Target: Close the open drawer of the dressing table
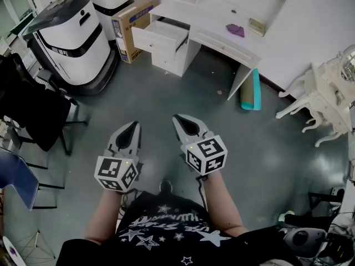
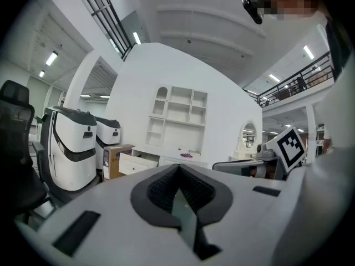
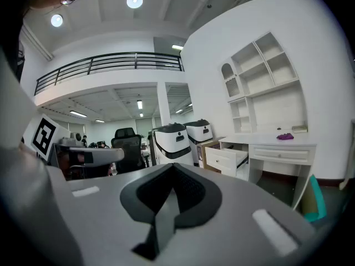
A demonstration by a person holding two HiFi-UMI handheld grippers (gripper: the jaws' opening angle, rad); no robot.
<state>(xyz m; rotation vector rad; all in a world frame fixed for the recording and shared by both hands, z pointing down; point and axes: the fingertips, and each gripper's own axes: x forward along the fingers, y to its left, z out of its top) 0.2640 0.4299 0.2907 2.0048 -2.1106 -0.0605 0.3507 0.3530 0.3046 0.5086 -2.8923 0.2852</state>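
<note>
Evidently not yet at work: left tool (image 1: 132,127) and right tool (image 1: 183,121) hang well short of the desk (image 1: 222,21). Both are pressed together and empty, probably because pushing needs no grip. Its drawer (image 1: 158,37) juts open.

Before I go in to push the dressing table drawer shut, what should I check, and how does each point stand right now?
1. Drawer open and in view: ok, it is pulled out of the dressing table.
2. Left hand-held gripper shut and empty: ok.
3. Right hand-held gripper shut and empty: ok.
4. Hand-held grippers at the drawer front: not ok, both are far short of it.
5. Cardboard box clear of the drawer: cannot tell, it stands close beside.
</note>
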